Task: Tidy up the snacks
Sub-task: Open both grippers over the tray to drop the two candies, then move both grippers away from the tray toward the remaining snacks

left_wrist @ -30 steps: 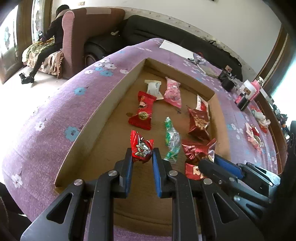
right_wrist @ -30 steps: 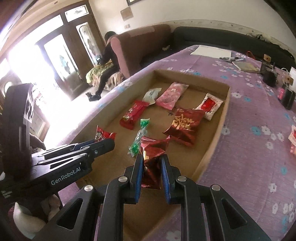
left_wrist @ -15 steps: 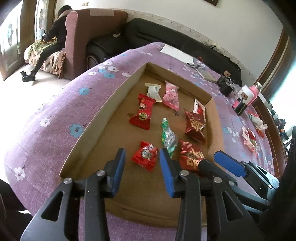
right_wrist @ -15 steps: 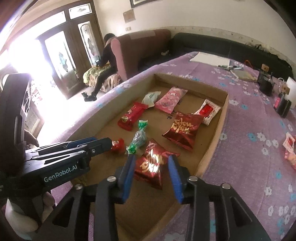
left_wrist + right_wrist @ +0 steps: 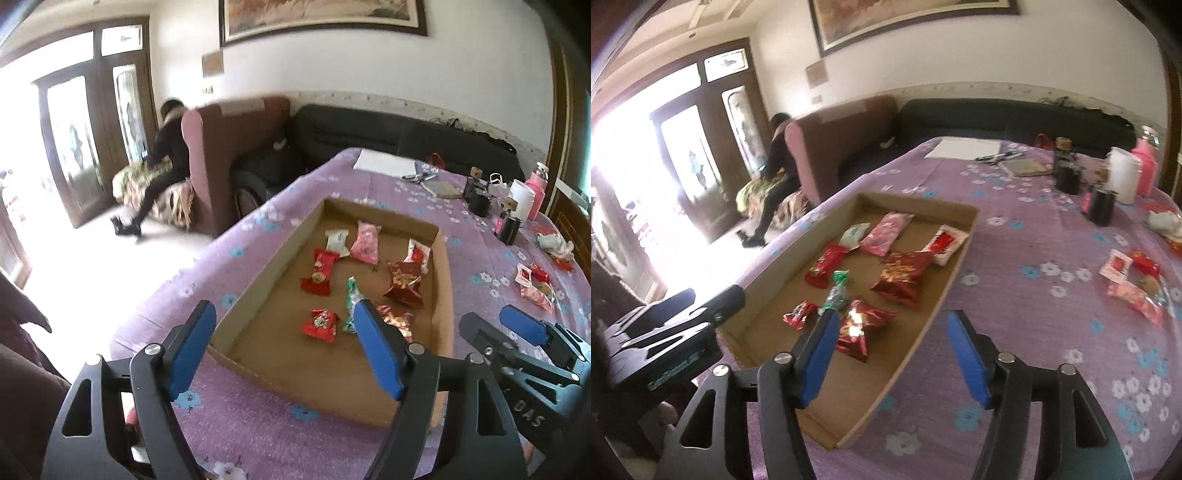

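A shallow cardboard tray lies on the purple flowered tablecloth and holds several wrapped snacks. A small red candy and a shiny red packet lie near its front end, with a green candy between them. My left gripper is open and empty, raised above the tray's near edge. My right gripper is open and empty, above the tray's near right rim. More loose snacks lie on the cloth to the right.
Black cups, a white cup, a pink bottle and a notebook stand at the table's far right. A dark sofa and an armchair with a seated person lie beyond the table.
Both grippers let go of their snacks into the tray, opened wide, and pulled back and up from it. The red candy and the red packet now lie in the tray.
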`<state>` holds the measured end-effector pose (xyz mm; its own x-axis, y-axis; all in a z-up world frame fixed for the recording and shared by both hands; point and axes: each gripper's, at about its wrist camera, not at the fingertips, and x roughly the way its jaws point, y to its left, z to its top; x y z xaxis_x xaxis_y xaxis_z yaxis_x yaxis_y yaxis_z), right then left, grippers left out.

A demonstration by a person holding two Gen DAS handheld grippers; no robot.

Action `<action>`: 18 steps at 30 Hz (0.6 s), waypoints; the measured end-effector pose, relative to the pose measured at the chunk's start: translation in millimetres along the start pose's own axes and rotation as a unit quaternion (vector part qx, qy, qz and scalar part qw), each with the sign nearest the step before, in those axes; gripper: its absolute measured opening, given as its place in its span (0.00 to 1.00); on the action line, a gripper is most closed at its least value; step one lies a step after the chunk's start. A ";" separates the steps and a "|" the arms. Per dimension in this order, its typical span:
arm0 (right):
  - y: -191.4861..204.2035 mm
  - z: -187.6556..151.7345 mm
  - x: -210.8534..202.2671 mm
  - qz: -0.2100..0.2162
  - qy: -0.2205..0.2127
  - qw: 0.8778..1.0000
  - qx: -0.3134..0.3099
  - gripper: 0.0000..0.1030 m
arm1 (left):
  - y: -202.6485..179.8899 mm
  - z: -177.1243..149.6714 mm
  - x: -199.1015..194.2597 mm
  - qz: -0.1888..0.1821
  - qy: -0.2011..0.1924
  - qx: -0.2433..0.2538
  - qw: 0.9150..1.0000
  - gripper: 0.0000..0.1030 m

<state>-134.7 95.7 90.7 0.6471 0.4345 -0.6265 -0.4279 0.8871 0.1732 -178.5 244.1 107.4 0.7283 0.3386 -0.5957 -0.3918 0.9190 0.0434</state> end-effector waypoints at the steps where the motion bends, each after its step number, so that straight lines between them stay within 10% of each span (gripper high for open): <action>1: -1.6 -1.3 -2.0 -0.003 -0.001 1.000 0.002 0.63 | -2.5 0.0 -2.8 0.000 -0.003 0.004 1.000 0.75; 18: -38.1 -27.0 -19.4 -0.041 0.000 0.999 0.030 0.67 | -42.4 -11.6 -26.3 -0.008 -0.002 0.056 0.998 0.76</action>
<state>-148.0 49.3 75.7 0.6781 0.3605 -0.6404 -0.3350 0.9273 0.1672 -187.5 193.9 111.9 0.7366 0.3236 -0.5939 -0.3141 0.9414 0.1233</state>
